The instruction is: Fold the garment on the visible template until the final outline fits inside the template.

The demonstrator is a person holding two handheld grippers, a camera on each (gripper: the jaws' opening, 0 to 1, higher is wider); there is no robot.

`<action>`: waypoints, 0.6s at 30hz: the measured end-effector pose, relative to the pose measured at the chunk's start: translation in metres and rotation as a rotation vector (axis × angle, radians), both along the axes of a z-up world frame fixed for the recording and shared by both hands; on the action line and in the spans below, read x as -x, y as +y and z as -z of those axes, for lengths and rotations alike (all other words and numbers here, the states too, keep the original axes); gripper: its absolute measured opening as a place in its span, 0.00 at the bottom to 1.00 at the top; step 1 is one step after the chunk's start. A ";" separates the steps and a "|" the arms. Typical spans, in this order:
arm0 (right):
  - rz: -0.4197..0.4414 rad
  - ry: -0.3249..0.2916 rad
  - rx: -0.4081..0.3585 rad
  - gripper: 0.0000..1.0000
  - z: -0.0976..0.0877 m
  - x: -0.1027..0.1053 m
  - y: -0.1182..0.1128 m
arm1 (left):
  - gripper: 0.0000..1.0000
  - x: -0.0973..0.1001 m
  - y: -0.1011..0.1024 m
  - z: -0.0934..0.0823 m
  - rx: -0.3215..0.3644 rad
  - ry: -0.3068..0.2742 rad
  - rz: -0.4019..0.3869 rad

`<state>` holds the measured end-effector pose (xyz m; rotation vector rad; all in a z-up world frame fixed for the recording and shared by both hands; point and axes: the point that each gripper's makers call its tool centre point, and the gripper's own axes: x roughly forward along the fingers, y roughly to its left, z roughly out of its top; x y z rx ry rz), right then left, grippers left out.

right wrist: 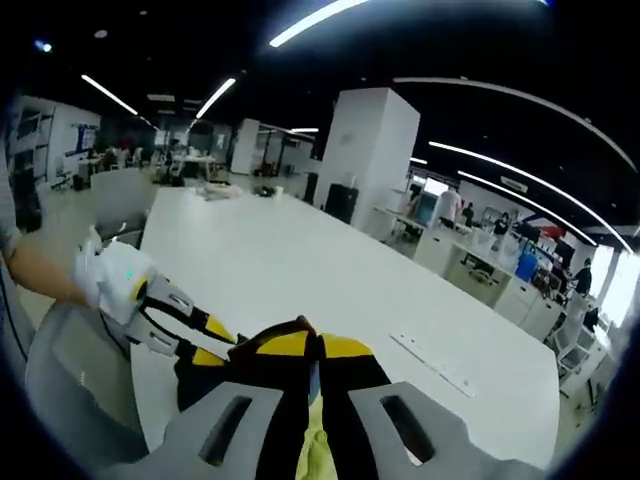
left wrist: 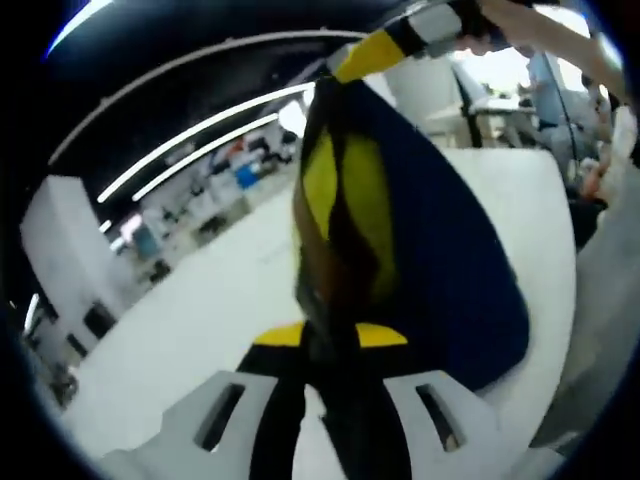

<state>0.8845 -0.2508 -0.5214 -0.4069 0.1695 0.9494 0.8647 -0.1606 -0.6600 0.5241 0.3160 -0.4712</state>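
Left gripper view: the left gripper's (left wrist: 330,345) fingers (left wrist: 380,335) are closing on a hem of the garment (left wrist: 420,260), a dark blue piece with yellow-green lining, which is hanging taut upward to the right gripper (left wrist: 375,52) pinching its far end. Right gripper view: the right gripper's (right wrist: 315,350) fingers (right wrist: 345,347) are likewise clamping cloth (right wrist: 315,440), with the left gripper (right wrist: 190,335) coming in from the left just beside them. Both are holding the garment lifted off the white desk (right wrist: 300,260), probably to stretch it flat and find its edges before laying it down for folding. The template is not something I can make out; a pale strip (right wrist: 435,362) is lying on the desk near the right gripper, and whether it belongs to the template is unclear. A grey chair back (right wrist: 70,390) is standing close at the desk's near side. Beyond, a white pillar (right wrist: 370,150), benches and people are filling the room, well apart from the work. Nothing on the desk seems to be blocking a lay-down.
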 end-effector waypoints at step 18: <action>0.012 0.022 -0.015 0.03 0.006 0.003 -0.008 | 0.00 -0.007 0.009 0.023 -0.025 0.075 -0.009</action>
